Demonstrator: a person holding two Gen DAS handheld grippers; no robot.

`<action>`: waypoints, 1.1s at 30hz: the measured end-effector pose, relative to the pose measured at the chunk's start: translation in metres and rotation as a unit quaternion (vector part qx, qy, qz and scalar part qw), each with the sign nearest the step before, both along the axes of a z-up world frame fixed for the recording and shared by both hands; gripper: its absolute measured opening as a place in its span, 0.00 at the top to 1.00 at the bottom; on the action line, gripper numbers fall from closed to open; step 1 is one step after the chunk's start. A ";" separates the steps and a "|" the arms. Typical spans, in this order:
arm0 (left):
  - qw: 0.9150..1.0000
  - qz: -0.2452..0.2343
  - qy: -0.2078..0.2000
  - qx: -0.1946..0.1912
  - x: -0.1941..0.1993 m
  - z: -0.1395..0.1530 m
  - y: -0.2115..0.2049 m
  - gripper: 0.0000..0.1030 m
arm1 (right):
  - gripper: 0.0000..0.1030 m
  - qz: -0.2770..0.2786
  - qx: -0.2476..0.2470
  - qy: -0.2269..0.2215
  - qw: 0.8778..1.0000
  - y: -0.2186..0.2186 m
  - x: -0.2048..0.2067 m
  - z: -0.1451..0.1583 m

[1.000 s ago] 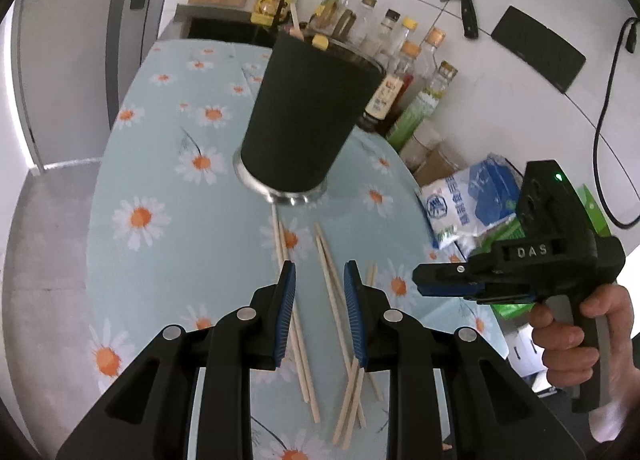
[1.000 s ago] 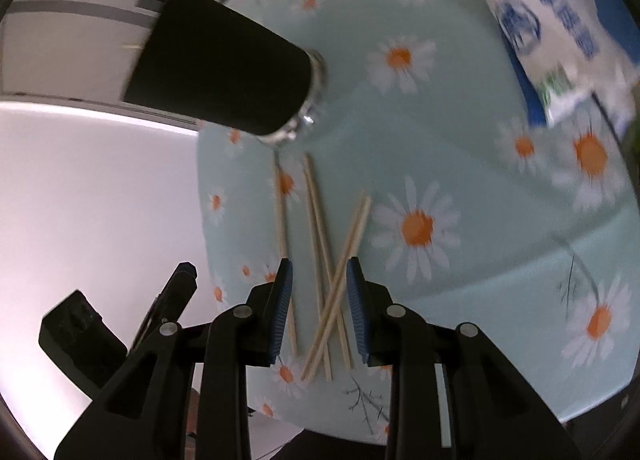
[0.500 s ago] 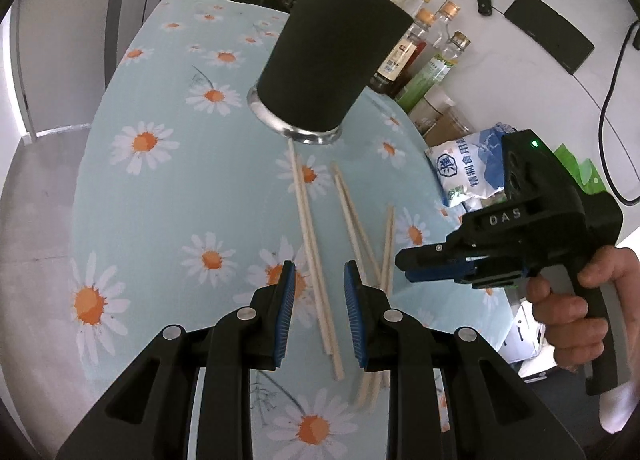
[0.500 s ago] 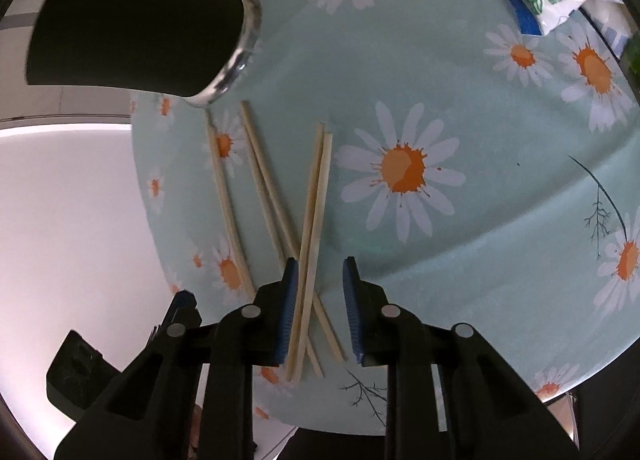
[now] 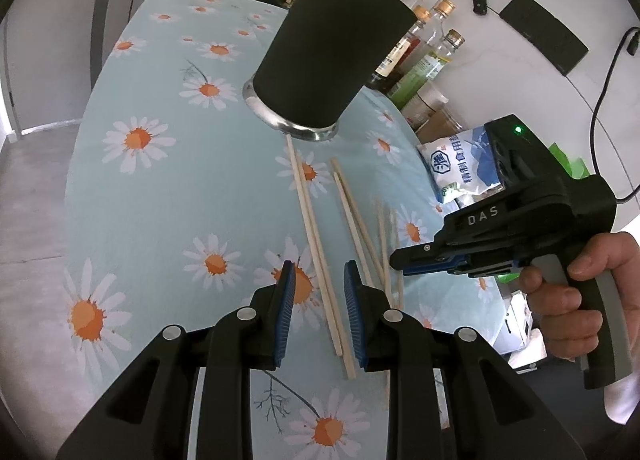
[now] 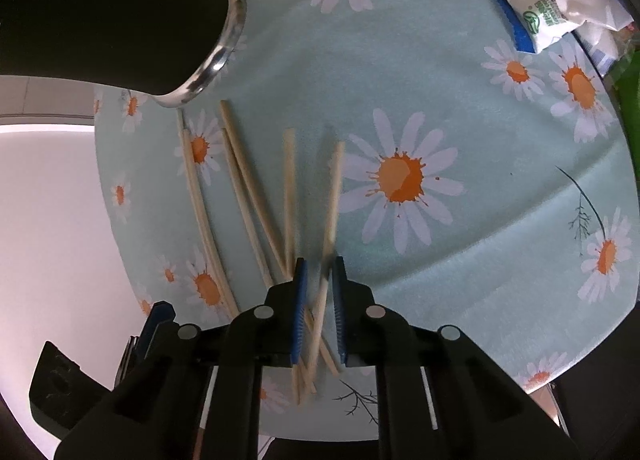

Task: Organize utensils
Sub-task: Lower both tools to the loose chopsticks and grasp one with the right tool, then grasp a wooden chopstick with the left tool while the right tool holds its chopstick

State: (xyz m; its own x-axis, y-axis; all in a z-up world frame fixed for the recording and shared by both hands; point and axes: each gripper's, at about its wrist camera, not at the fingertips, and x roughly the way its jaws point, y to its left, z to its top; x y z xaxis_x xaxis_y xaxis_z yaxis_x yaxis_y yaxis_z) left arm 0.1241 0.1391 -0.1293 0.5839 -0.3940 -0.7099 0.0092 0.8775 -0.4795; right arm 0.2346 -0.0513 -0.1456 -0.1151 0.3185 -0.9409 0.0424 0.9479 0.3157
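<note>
On the daisy cloth, below the black cup, six chopsticks lie loose. The right gripper is closing around two of them, sticks between the pads, contact unclear. The left gripper hangs partly apart over another pair, gripping nothing.

Six pale wooden chopsticks lie loose on the daisy-print tablecloth just in front of the black utensil cup, which stands upright on its silver base ring. The pair nearest the cup lies side by side with one tip almost touching that ring; the next pair lies parallel a little farther off. The last two fan apart, farthest from the cup, blurred, crossing the others at their near ends.
</note>
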 end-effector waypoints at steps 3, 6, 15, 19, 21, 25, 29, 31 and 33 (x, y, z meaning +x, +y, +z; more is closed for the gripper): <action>1.000 -0.007 -0.001 -0.002 0.003 0.001 0.001 0.77 | 0.93 0.005 -0.025 -0.006 1.000 0.018 0.001 -0.004; 1.000 -0.011 -0.001 -0.003 0.005 0.001 0.002 0.77 | 0.95 0.008 -0.042 -0.011 0.999 0.026 -0.001 -0.004; 1.000 -0.022 0.015 0.007 0.013 0.000 -0.003 0.77 | 0.95 0.014 -0.037 -0.020 0.999 0.028 -0.006 -0.001; 0.999 -0.018 0.021 0.020 0.020 0.001 -0.006 0.77 | 0.95 0.019 -0.025 -0.031 0.999 0.021 -0.010 0.010; 0.999 -0.016 0.024 0.029 0.023 0.001 -0.008 0.77 | 0.95 0.021 -0.019 -0.037 0.999 0.020 -0.010 0.016; 0.998 -0.020 0.039 0.046 0.033 0.001 -0.012 0.77 | 0.95 0.028 0.000 -0.048 0.998 0.018 -0.008 0.029; 0.996 -0.018 0.061 0.067 0.043 -0.002 -0.018 0.77 | 0.95 0.051 0.007 -0.074 0.996 0.014 -0.003 0.043; 0.995 -0.017 0.071 0.069 0.047 -0.005 -0.019 0.77 | 0.95 0.058 0.016 -0.082 0.995 0.004 0.001 0.051; 0.994 -0.015 0.081 0.078 0.051 -0.007 -0.022 0.77 | 0.95 0.064 0.024 -0.087 0.994 -0.001 0.005 0.055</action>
